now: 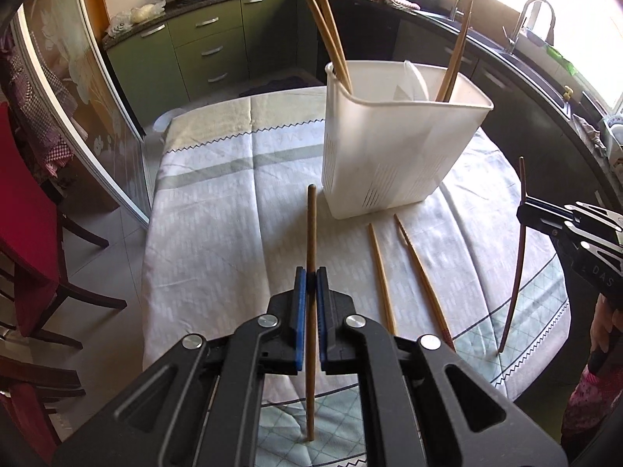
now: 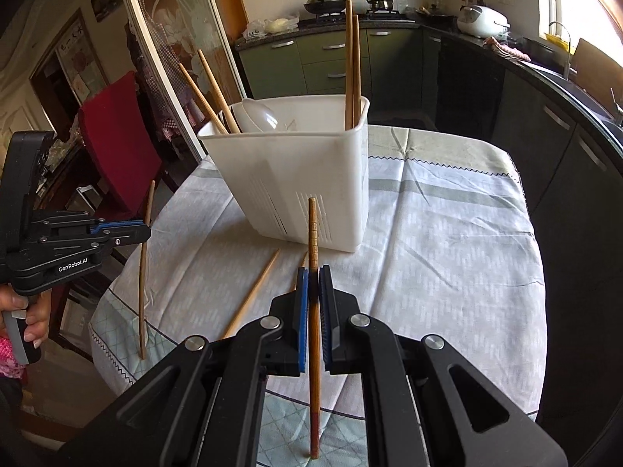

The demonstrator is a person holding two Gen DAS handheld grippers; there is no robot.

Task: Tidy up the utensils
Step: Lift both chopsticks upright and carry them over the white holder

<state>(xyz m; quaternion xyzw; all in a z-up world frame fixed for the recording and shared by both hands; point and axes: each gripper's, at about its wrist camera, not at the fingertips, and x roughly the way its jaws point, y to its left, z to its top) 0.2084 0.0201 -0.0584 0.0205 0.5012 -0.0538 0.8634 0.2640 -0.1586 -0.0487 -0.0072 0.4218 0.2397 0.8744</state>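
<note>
My left gripper is shut on a brown chopstick that stands nearly upright, its lower tip just over the cloth. In the right wrist view my right gripper is shut on another chopstick, also upright. Each gripper shows in the other's view: the right gripper with its dark chopstick, the left gripper with its chopstick. A white utensil holder stands ahead, with several chopsticks and a white spoon in it. Two chopsticks lie on the cloth.
The table is round, under a pale patterned tablecloth. A red chair stands at its left side. Dark kitchen counters with a sink curve behind and to the right, and a glass door is on the left.
</note>
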